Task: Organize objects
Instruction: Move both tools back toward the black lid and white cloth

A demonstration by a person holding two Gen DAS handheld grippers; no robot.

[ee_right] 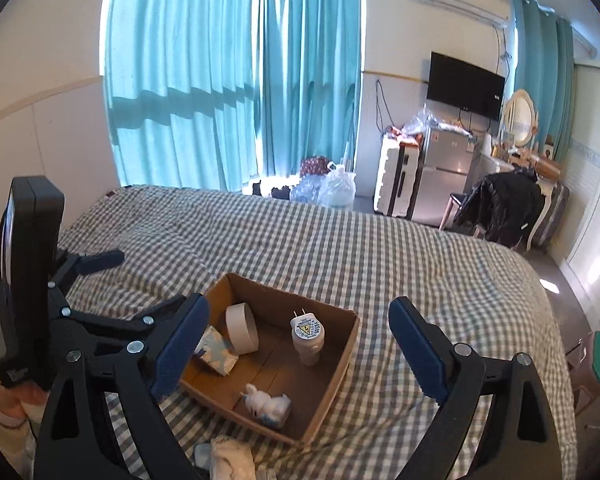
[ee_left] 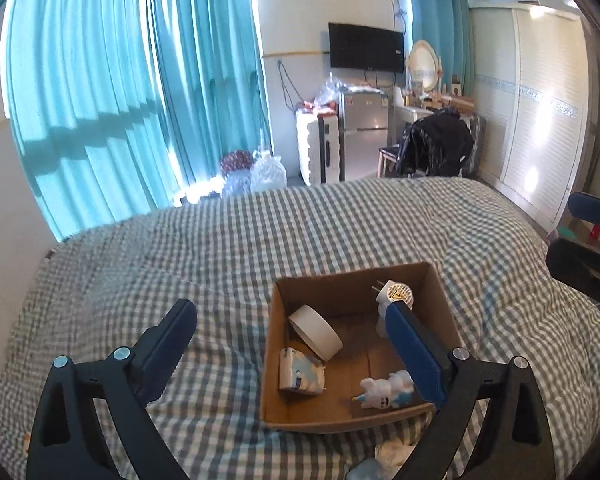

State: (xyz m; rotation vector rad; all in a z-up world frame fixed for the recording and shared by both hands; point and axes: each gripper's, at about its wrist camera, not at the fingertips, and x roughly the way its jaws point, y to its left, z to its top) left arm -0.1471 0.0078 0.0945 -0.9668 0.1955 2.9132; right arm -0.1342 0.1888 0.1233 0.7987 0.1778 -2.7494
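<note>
1. On the bed, over its grey-and-white checked cover, we see an open cardboard box lying near the front edge
2. Inside the box we find a roll of white tape tipped on its side toward the left wall, and a small blue-and-white tissue pack touching it just in front
3. We see a white plug-in device with a yellow warning label on its face and two prongs at its top, standing toward the far right of the box
4. A small white-and-blue plush toy lies at the near side of the box floor, apart from the other three things
5. Our left tongs stand wide open above the bed with nothing between them; the left finger is over bare cover, the right finger shows in front of the box's right part
6. Our right tongs are likewise spread wide and hold nothing, framing the box from above
7. Just before the box, on the cover, we make out a crumpled white thing and a pale blue thing touching it; we cannot tell what they are
8. Behind the bed hang teal curtains
</note>
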